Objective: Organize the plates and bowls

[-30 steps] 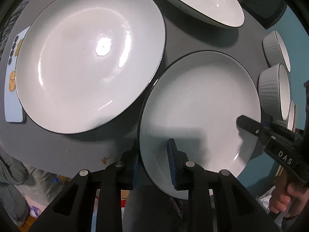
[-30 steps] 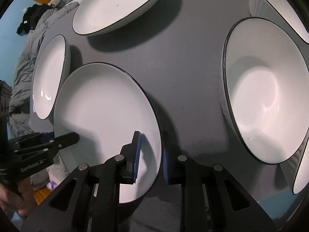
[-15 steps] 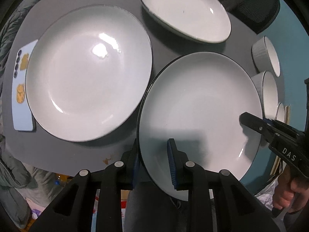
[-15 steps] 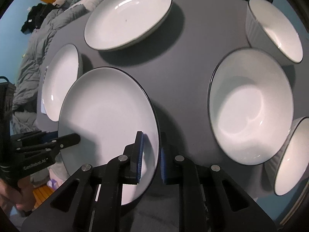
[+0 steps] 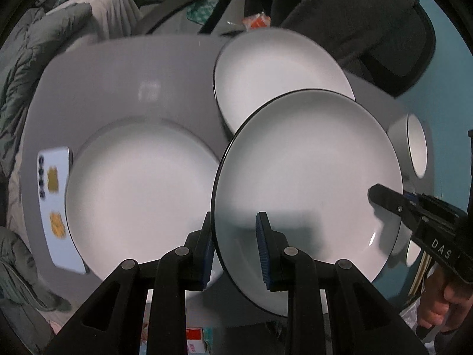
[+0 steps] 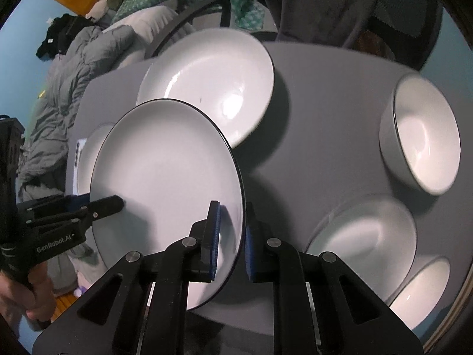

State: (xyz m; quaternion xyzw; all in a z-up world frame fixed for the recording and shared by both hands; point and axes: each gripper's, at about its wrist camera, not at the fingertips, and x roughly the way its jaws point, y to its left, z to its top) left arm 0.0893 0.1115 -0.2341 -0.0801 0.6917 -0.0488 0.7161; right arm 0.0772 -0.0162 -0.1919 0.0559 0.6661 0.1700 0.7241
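I hold one white plate [image 5: 307,177] with a dark rim in the air above the grey table [image 5: 124,88], and both claws are gripping it. My left gripper [image 5: 235,248] is closed on the near edge of the plate, with one blue pad [image 5: 263,248] on the upper face and the other one under the rim. My right gripper [image 6: 232,236] is clamped on the opposite edge in the same way. In the left wrist view it comes in from the right side over the plate.

The plate is tilted, and it hangs over two other plates on the table. A large plate [image 5: 139,195] lies to the left below it, and a second plate [image 5: 275,71] lies further back, partly hidden by the held one. A phone [image 5: 56,207] lies just beside the large plate, at its left. In the right wrist view three bowls stand at the right side of the table: one far [image 6: 422,136], one in the middle [image 6: 363,233] and one near the lower edge [image 6: 422,290].
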